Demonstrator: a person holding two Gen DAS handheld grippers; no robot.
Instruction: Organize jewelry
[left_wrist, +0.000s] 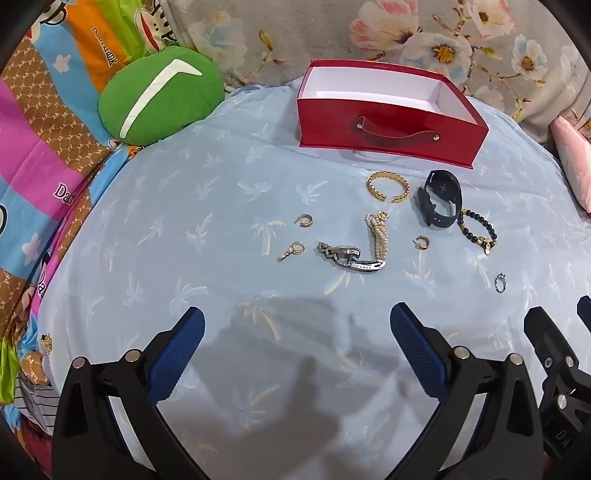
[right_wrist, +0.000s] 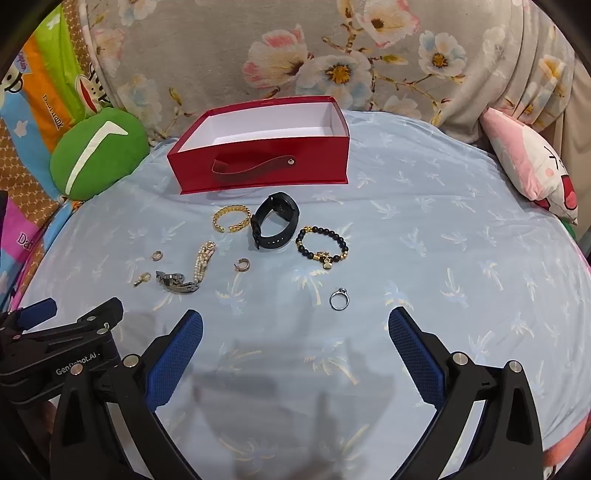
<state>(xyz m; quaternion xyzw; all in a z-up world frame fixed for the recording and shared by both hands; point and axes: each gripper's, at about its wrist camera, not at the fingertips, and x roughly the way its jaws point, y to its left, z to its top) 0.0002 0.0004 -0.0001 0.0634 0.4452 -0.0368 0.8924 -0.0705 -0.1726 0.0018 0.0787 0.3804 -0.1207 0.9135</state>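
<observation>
Nothing stored yet: red box (right_wrist: 258, 147) empty, far ahead of both grippers; watch (right_wrist: 275, 221), bracelets, earrings and ring (right_wrist: 339, 298) all loose between. Left gripper (left_wrist: 297, 339) and right gripper (right_wrist: 295, 339) spread wide, holding nothing

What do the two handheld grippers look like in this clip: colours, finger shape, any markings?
Both match: the left gripper and right gripper have black plastic frames forking into two angled arms with triangular cut-outs and silver round bolts. Their fingers carry flat blue textured pads. Seen from the right wrist view, the left gripper's body bears white "GenRobot.AI" lettering. No cables or sleeves show.
</observation>
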